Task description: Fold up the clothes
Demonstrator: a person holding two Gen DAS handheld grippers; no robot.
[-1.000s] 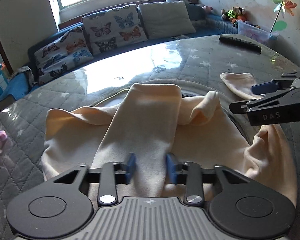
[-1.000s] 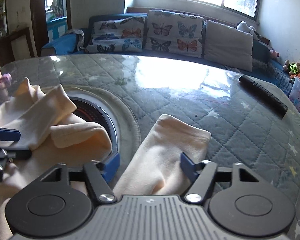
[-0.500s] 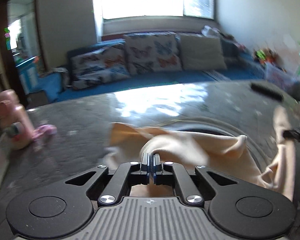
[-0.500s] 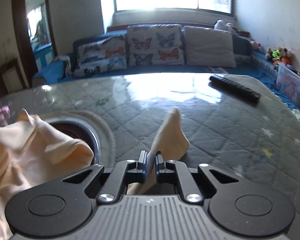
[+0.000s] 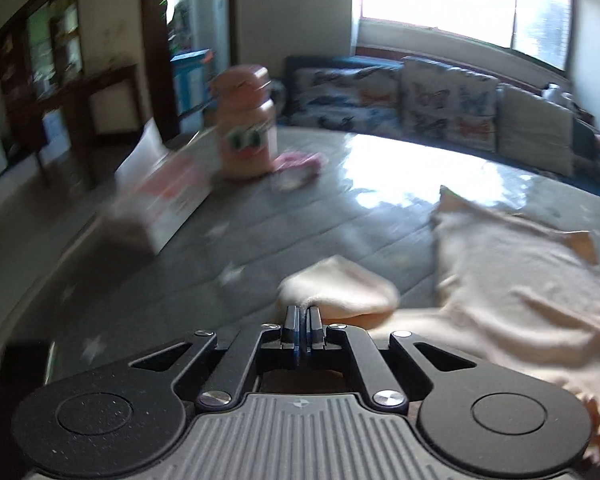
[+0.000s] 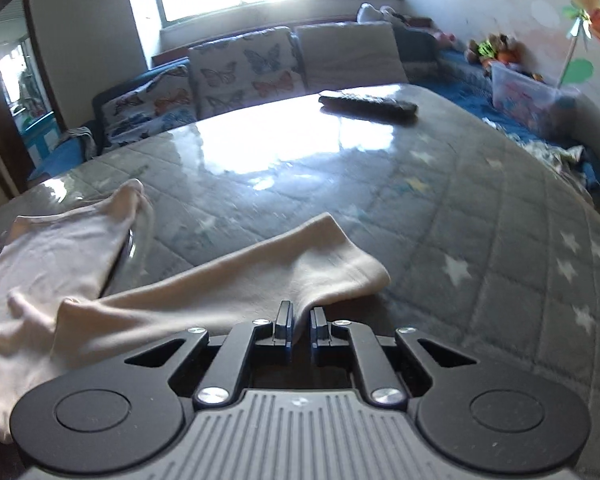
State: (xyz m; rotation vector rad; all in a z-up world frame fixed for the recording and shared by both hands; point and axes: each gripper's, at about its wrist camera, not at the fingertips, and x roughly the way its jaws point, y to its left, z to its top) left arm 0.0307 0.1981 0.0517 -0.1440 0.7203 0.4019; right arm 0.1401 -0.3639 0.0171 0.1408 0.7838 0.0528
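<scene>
A cream long-sleeved garment (image 5: pixel 512 280) lies spread on the grey quilted table. In the left wrist view my left gripper (image 5: pixel 302 314) is shut on the cuff of one sleeve (image 5: pixel 340 284), which lies stretched out to the left of the garment body. In the right wrist view my right gripper (image 6: pixel 300 314) is shut on the cuff of the other sleeve (image 6: pixel 284 268), stretched out to the right, with the garment body (image 6: pixel 56 248) at the left.
A pink bottle with a cartoon face (image 5: pixel 246 120), a pink cloth (image 5: pixel 300 160) and a white box (image 5: pixel 160 196) stand at the table's left. A black remote (image 6: pixel 368 104) lies at the far side. A round dark inset (image 6: pixel 130 248) shows under the garment. A sofa (image 6: pixel 252 68) runs behind the table.
Both grippers closed on the sleeve cuffs, then pulled them outward: the left sleeve to the left, the right sleeve to the right. The garment now lies spread flatter.
</scene>
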